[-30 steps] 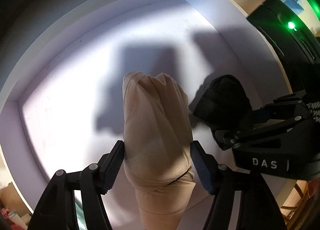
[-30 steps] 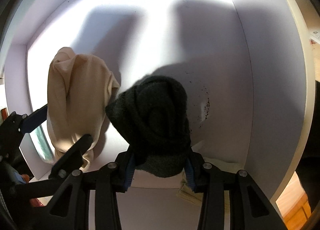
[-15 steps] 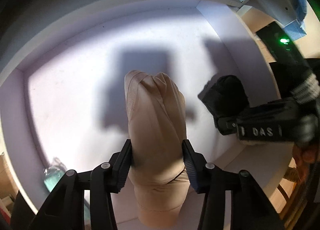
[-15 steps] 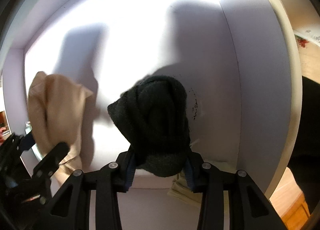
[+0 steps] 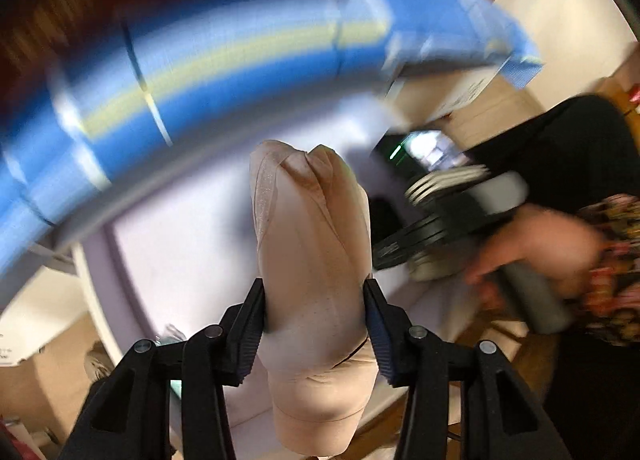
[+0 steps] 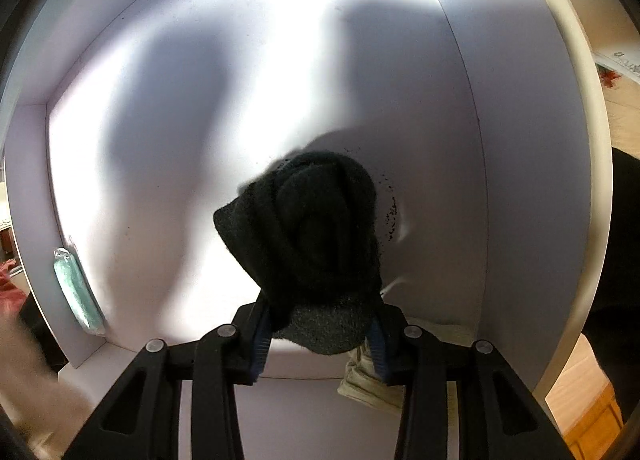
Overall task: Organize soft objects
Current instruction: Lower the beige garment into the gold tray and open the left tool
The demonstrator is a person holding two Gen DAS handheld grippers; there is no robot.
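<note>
White box walls (image 6: 520, 140) fill most of the right wrist view, brightly lit at the centre, with soft shadows cast across the upper half. Dark specks (image 6: 390, 216) are noted on the box surface just right of centre.

Right gripper (image 6: 318, 334): jaws are set narrow and clamped on a black knit item (image 6: 316, 236), which stands out from the pads toward the frame centre. Its grey underside is seen at the pads. A folded beige cloth (image 6: 368, 384) is seen at lower centre-right, partly hidden behind the right finger. A pale green packet (image 6: 76, 292) is seen against the box wall at lower left. A blurred pale shape at the bottom left corner cannot be identified.

Left wrist view: heavily motion-blurred. A blue band with a yellow stripe (image 5: 240, 60) arcs across the upper half; a white box floor (image 5: 180, 240) is seen below it at centre left.

Left gripper (image 5: 316, 324): jaws are set narrow, and both pads are pressed on a beige garment (image 5: 312, 252). The garment is rolled or folded, runs from the bottom edge up to frame centre, and is held clear of the box floor.

At centre right of the same view, a blurred hand (image 5: 536, 248) is seen on a grey handle (image 5: 532, 300), with the other gripper's black body (image 5: 424, 228) just left of it. A patterned sleeve (image 5: 612, 268) is recorded at the right edge.
</note>
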